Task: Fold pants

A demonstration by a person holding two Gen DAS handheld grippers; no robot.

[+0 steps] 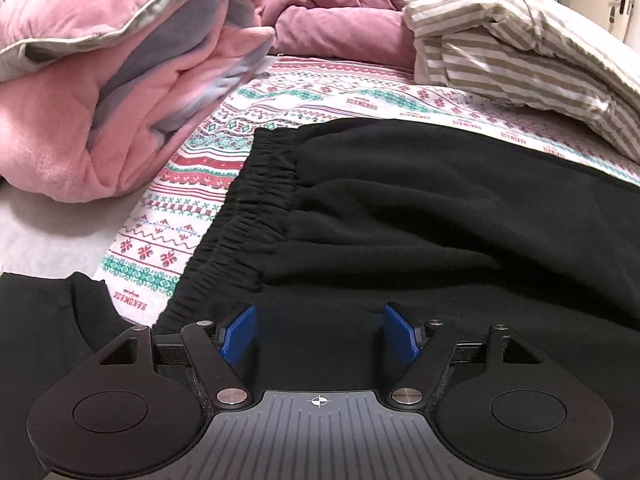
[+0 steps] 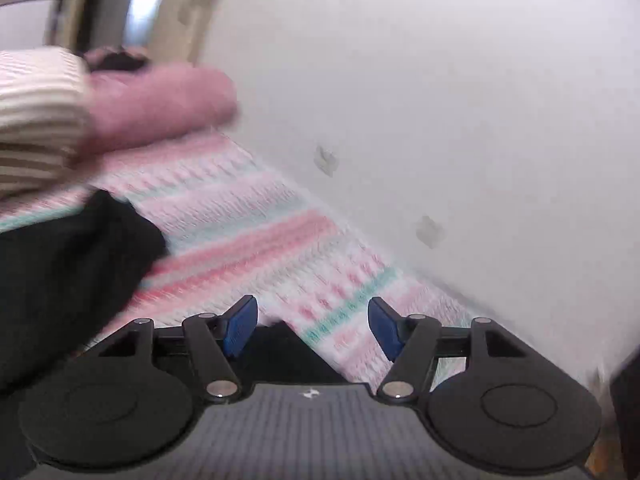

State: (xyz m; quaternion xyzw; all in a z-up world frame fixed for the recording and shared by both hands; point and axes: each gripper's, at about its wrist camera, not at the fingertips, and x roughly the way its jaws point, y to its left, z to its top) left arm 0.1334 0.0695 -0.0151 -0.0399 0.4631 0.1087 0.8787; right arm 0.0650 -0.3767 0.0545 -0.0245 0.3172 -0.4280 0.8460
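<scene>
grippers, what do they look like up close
The left gripper and right gripper look alike: black linkage arms with silver pivot pins, blue ribbed finger pads, two round black discs, a grey grooved body with a small white mark.

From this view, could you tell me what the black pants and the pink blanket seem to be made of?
Black pants: likely a soft matte fleece or sweatshirt knit, with a gathered elastic waistband.
Pink blanket: apparently plush fleece with a fuzzy nap, quilted, with grey panels.
</scene>
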